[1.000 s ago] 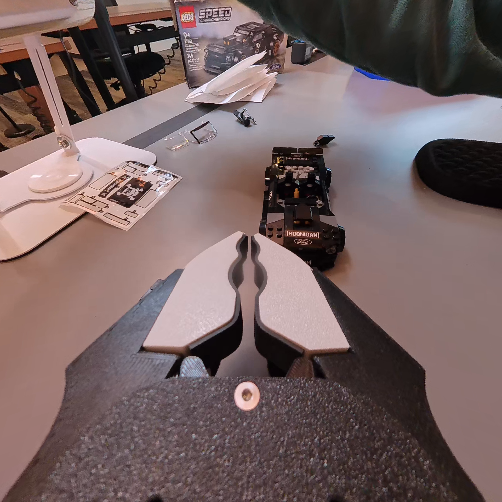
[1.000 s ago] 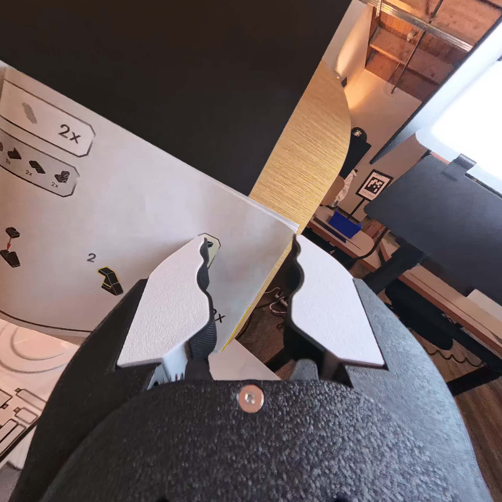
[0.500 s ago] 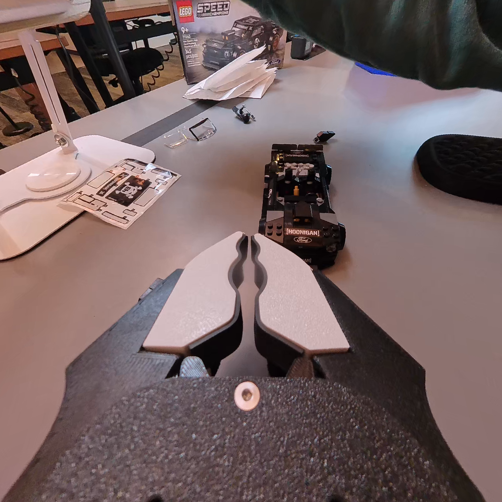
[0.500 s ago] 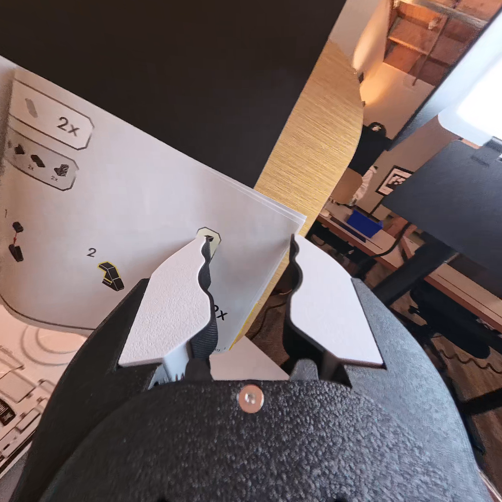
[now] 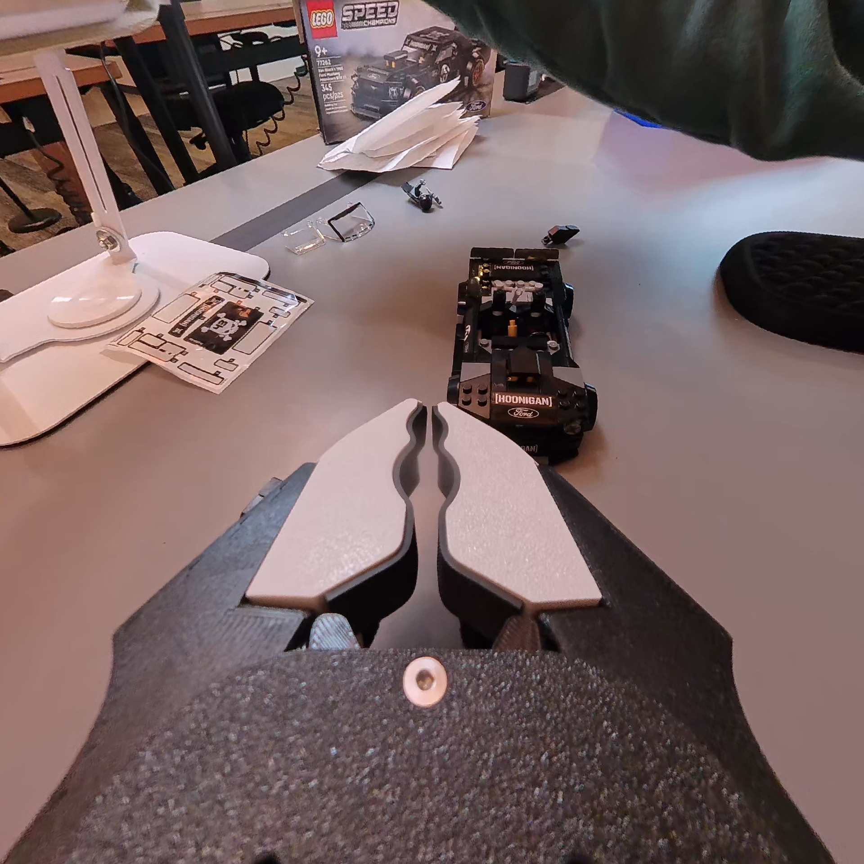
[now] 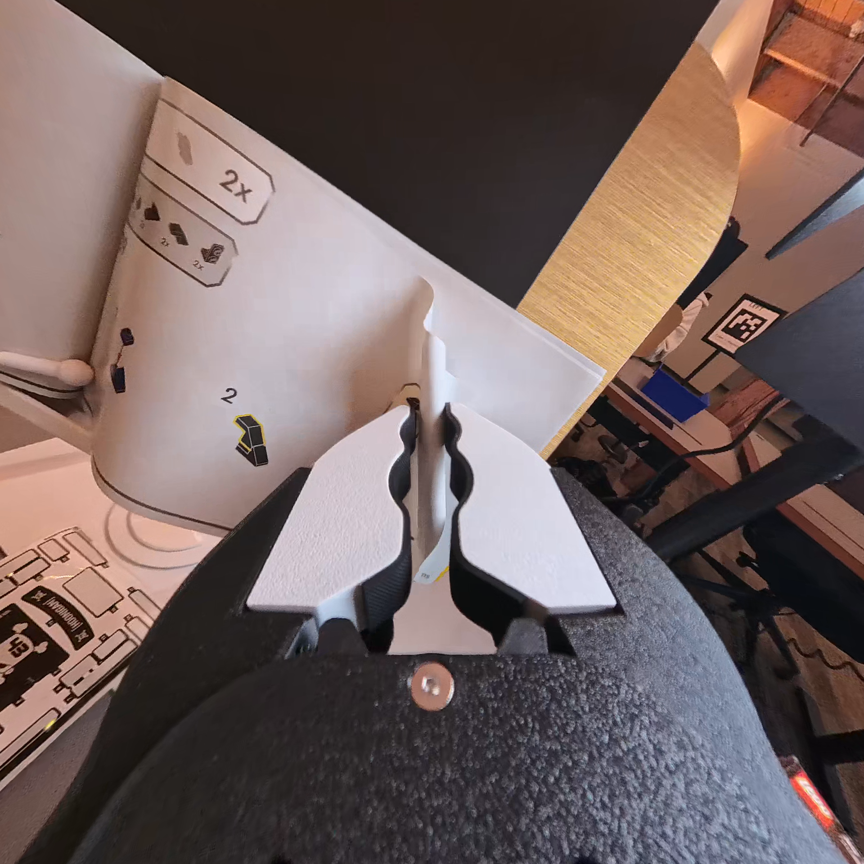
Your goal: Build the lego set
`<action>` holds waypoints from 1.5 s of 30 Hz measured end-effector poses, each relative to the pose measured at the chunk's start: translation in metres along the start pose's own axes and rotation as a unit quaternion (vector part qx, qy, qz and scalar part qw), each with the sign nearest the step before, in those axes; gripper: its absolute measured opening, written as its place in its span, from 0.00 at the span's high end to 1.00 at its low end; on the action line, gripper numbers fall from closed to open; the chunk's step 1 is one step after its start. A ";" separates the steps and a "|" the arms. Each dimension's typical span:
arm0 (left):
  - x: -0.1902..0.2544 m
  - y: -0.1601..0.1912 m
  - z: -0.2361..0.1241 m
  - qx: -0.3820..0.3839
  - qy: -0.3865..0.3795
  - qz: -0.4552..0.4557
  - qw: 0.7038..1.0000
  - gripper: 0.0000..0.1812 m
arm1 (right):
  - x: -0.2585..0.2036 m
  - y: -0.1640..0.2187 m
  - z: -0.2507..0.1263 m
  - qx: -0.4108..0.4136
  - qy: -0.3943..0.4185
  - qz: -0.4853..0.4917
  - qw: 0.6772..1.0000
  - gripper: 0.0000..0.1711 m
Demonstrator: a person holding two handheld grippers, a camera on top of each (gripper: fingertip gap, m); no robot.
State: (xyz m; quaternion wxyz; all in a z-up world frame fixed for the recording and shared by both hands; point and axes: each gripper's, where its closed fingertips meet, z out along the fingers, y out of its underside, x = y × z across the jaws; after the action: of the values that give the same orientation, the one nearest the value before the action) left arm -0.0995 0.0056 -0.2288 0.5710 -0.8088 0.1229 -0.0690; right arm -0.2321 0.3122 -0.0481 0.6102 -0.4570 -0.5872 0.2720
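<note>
The left gripper (image 5: 429, 409) is being held low over the grey table (image 5: 701, 514), clenched with only a thin slit left between its fingertips, and nothing is being gripped. The partly built black car (image 5: 516, 355) is being kept on the table just beyond and slightly right of those fingertips, lengthwise away from the camera, not touched by them. Toward the far edge, the set box (image 5: 397, 65) is being stood upright, with a stack of white paper bags (image 5: 411, 135) lying against its front. Between the bags and the car, two clear window pieces (image 5: 332, 226) and a small black-and-grey part (image 5: 423, 196) are lying loose, and another small black part (image 5: 561, 231) is lying just beyond the car's far end. Near the left edge, the sticker sheet (image 5: 210, 327) is being rested partly on the white base of a lamp stand (image 5: 79, 299). A black mesh pad (image 5: 804, 290) is lying at the right edge, and a dark green sleeve (image 5: 701, 61) is being held across the upper right of the left wrist view.

The right gripper (image 6: 430, 409) is being closed on a page of the instruction booklet (image 6: 304, 350); the page edge is being pinched upright between its fingers (image 6: 346, 505), with the rest of the booklet standing open behind. The sticker sheet (image 6: 51, 622) is also being shown at the lower left of the right wrist view.
</note>
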 end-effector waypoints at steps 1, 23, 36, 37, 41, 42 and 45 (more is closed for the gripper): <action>-0.001 -0.001 -0.001 0.004 -0.003 -0.001 1.000 0.99 | -0.003 -0.001 -0.004 0.003 -0.001 -0.004 1.000 0.95; -0.207 -0.149 0.075 -0.190 -0.290 0.234 0.908 0.96 | -0.008 -0.026 -0.068 -0.015 -0.155 0.113 0.981 0.99; -0.218 -0.141 0.073 -0.278 -0.313 0.334 0.845 0.97 | 0.016 -0.010 -0.042 -0.027 -0.147 0.117 0.982 0.99; -0.219 -0.143 0.073 -0.271 -0.314 0.338 0.845 0.97 | 0.016 -0.011 -0.044 -0.024 -0.148 0.121 0.981 0.99; -0.215 -0.149 0.068 -0.148 -0.295 0.250 0.910 0.97 | 0.002 -0.027 -0.059 -0.002 -0.190 0.138 0.972 1.00; -0.213 -0.153 0.065 -0.102 -0.286 0.207 0.930 0.97 | -0.007 -0.033 -0.063 0.000 -0.211 0.140 0.967 1.00; -0.213 -0.168 0.049 0.034 -0.263 0.050 0.963 0.97 | -0.041 -0.054 -0.075 0.009 -0.288 0.150 0.946 1.00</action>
State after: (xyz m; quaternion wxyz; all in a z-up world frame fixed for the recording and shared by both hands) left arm -0.2716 0.1627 -0.0816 0.6134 -0.7712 0.0066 0.1703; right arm -0.1773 0.2352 -0.0119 0.3713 -0.4371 -0.6598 0.4856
